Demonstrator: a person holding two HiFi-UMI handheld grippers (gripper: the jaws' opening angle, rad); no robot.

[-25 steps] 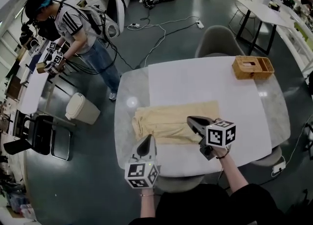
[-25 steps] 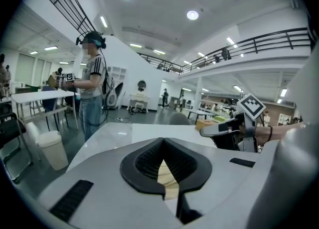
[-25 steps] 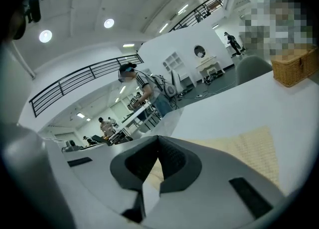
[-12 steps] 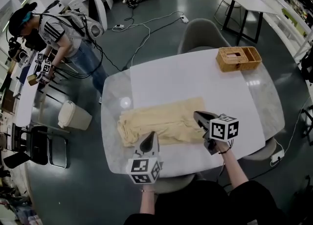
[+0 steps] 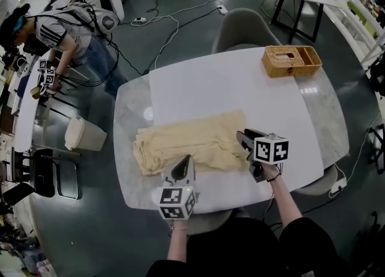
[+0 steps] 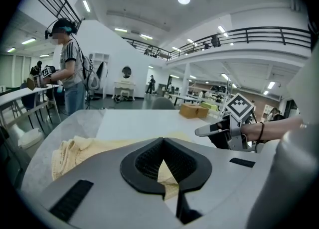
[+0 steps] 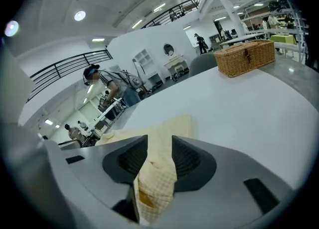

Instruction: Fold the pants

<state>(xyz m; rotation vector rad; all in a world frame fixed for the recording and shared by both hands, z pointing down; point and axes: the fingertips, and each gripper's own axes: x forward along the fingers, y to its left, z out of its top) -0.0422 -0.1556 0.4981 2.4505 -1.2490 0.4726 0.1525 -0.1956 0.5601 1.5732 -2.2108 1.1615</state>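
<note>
Pale yellow pants (image 5: 189, 143) lie folded across the near half of the white table (image 5: 240, 89). My left gripper (image 5: 183, 161) sits at their near edge. In the left gripper view the left gripper (image 6: 163, 141) is shut, with a fold of the pants (image 6: 75, 148) pinched behind its tips. My right gripper (image 5: 242, 135) is at the cloth's right near corner. Its jaws have just been opening. In the right gripper view the right gripper (image 7: 159, 141) stands parted, and a bunch of the pants (image 7: 169, 126) lies loosely between its pads.
A wicker basket (image 5: 290, 60) stands at the table's far right corner. A grey chair (image 5: 243, 29) is tucked in at the far side. To the left a person (image 5: 66, 29) works at another table, with a bin (image 5: 81, 132) and cables on the floor.
Both grippers have come down and shifted right along the near edge of the pants. The right jaws have parted. The head view has swung, so the table sits further left.
</note>
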